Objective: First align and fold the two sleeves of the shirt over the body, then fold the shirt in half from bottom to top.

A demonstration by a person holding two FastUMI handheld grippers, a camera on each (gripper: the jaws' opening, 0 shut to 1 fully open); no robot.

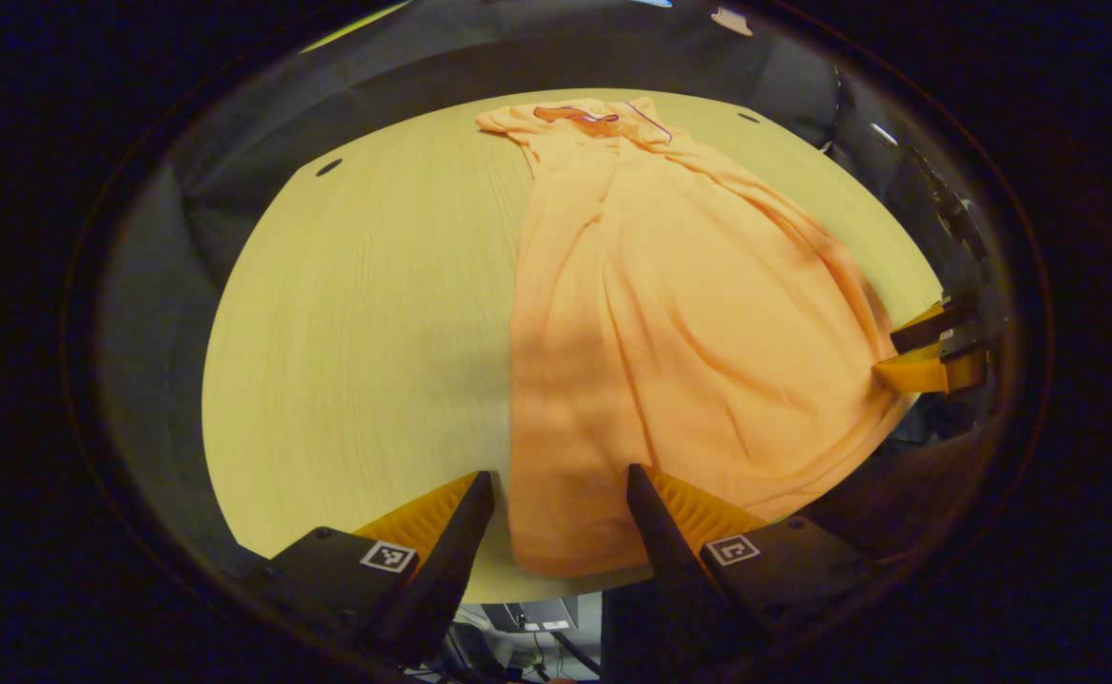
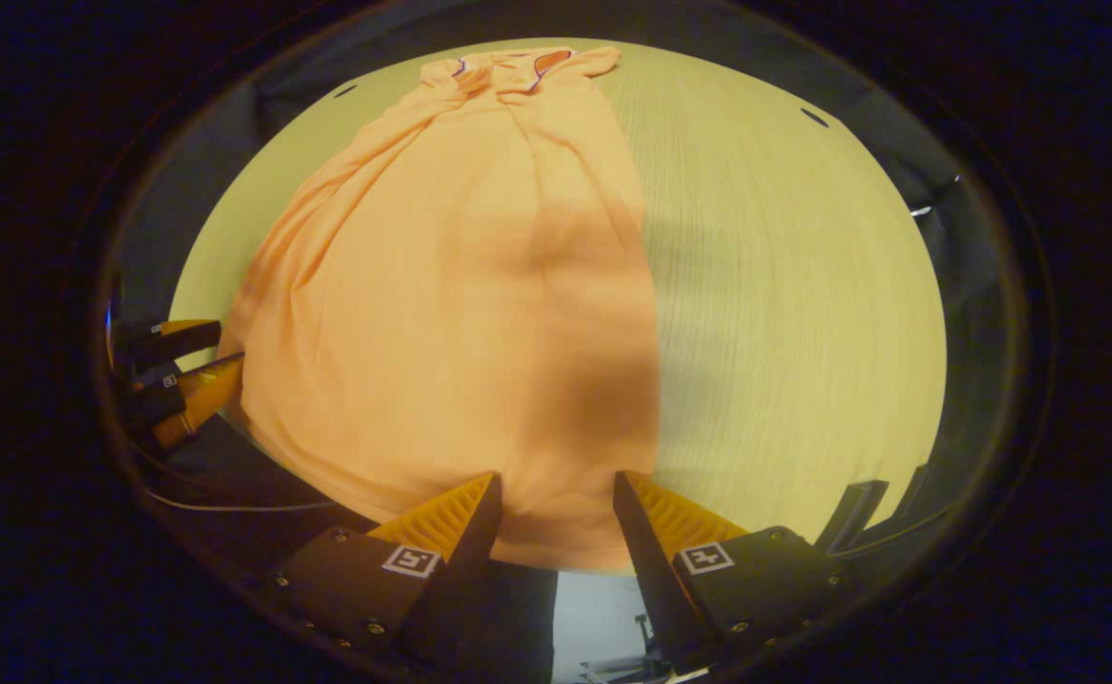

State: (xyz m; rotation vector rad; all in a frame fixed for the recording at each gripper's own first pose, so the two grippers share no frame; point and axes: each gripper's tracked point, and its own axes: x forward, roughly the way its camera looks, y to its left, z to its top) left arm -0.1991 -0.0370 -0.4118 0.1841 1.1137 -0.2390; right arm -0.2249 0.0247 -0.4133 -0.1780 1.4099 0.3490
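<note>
In the left gripper view, bare table (image 1: 356, 323) fills the left half of the frame, with open room out to its curved edge and a small dark hole (image 1: 329, 167) at upper left. At bottom centre the left gripper (image 1: 561, 494) stands wide open, one finger on each side of the lower left corner of the orange shirt (image 1: 670, 313). The hem lies in the gap between the fingers; neither finger presses on the cloth, and the gripper holds nothing. The shirt runs from the near table edge up to the collar (image 1: 594, 116) at top centre, narrowed, with long folds along its length. At the right edge of the frame the right gripper (image 1: 917, 353) sits at the shirt's other lower corner; whether it touches the cloth cannot be told.

In the right gripper view, the left gripper (image 2: 197, 356) shows at the left edge, just beside the shirt's hem. The shirt (image 2: 461, 285) covers the left and centre of the frame, collar (image 2: 518, 66) at the top. At bottom centre the right gripper (image 2: 556, 494) is wide open, straddling the hem at the near table edge without clamping it. To the right lies bare table (image 2: 784, 313), free up to its far and right edges.
</note>
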